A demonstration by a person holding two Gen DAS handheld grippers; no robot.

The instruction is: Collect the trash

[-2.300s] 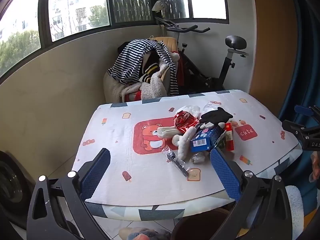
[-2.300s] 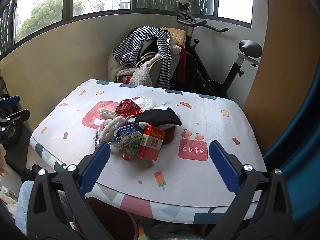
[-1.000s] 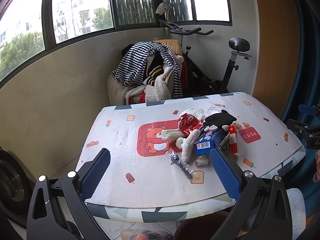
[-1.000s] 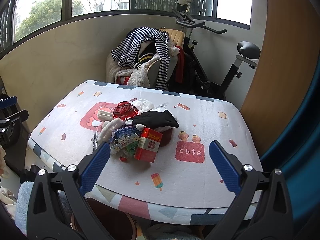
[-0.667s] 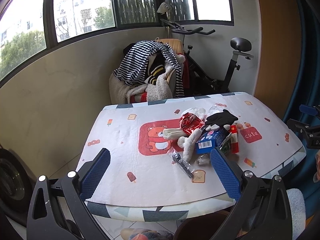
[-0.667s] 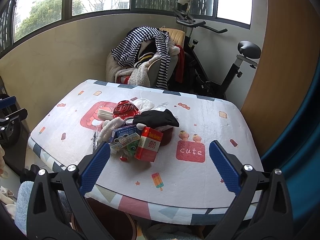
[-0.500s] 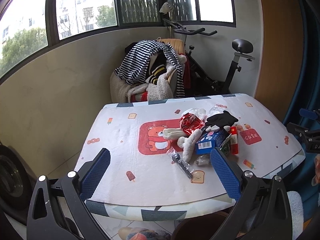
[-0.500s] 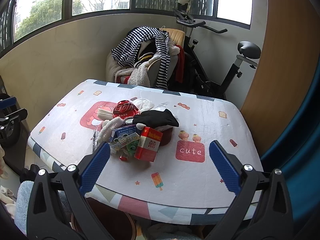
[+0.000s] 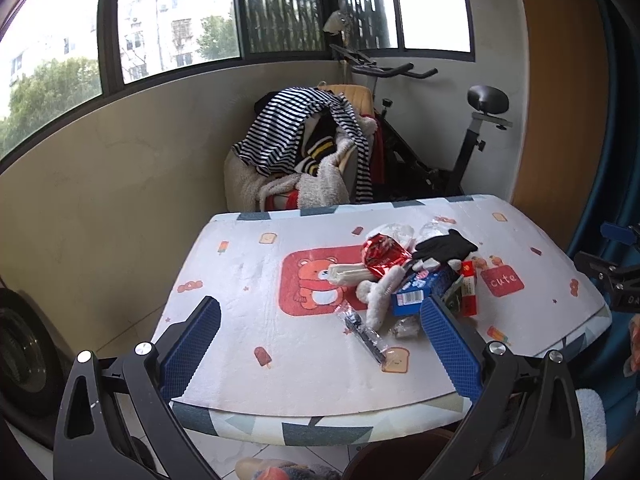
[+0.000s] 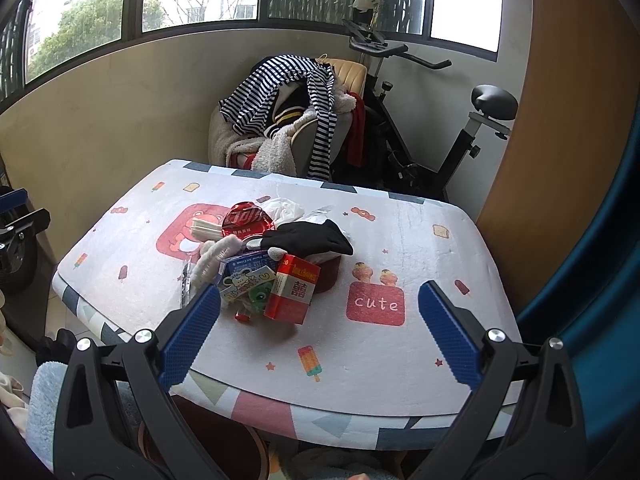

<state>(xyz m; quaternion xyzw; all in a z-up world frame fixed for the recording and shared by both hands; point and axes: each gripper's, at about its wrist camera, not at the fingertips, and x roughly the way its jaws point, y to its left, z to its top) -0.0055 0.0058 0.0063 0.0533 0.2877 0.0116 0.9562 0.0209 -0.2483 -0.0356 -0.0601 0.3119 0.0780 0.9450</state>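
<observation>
A pile of trash lies mid-table: a red foil wrapper, a blue box, a red cigarette pack, a clear wrapper with dark contents, a crumpled plastic bit, and a black glove on top. My left gripper is open near the table's front edge, short of the pile. My right gripper is open too, just in front of the cigarette pack. Neither holds anything.
The table wears a cloth printed with a bear and "cute". Behind it are a chair heaped with clothes and an exercise bike. A brown bin rim shows under the near table edge.
Both grippers have drifted slightly back and up, so the table looks a little smaller. The trash pile has not moved and both grippers stay open.
</observation>
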